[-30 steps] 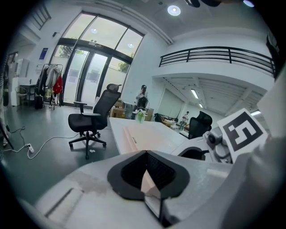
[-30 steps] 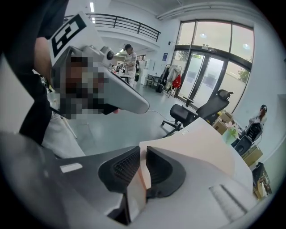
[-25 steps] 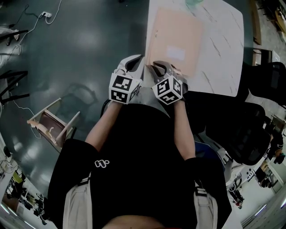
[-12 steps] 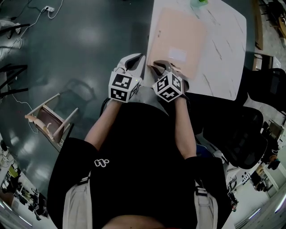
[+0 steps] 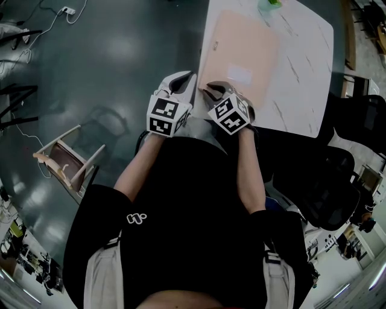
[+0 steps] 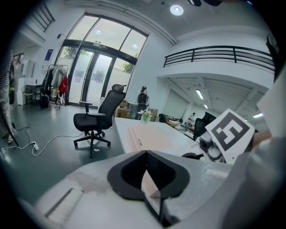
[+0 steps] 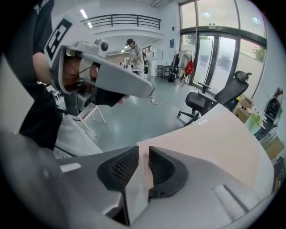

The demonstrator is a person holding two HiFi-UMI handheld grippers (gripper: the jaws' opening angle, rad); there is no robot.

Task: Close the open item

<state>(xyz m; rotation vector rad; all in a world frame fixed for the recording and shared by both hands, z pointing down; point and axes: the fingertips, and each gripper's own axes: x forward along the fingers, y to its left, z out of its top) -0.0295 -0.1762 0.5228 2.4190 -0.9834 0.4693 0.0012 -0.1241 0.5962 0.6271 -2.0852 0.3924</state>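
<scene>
A pale pink folder with a white label lies flat on the white marble table; its cover looks down. Both grippers hover side by side at the table's near left corner, short of the folder's near edge. My left gripper points at the folder, its pad tips meeting with nothing between them. My right gripper is opening: a narrow gap shows between its pads, and nothing is in it. The folder lies just beyond.
A green object stands at the table's far edge. Black office chairs crowd the table's right side. A wooden stool stands on the dark floor at the left. Another chair and a person are farther off.
Both grippers stay by the table's near corner. The right gripper's marker cube has turned a little and edged to the right.
</scene>
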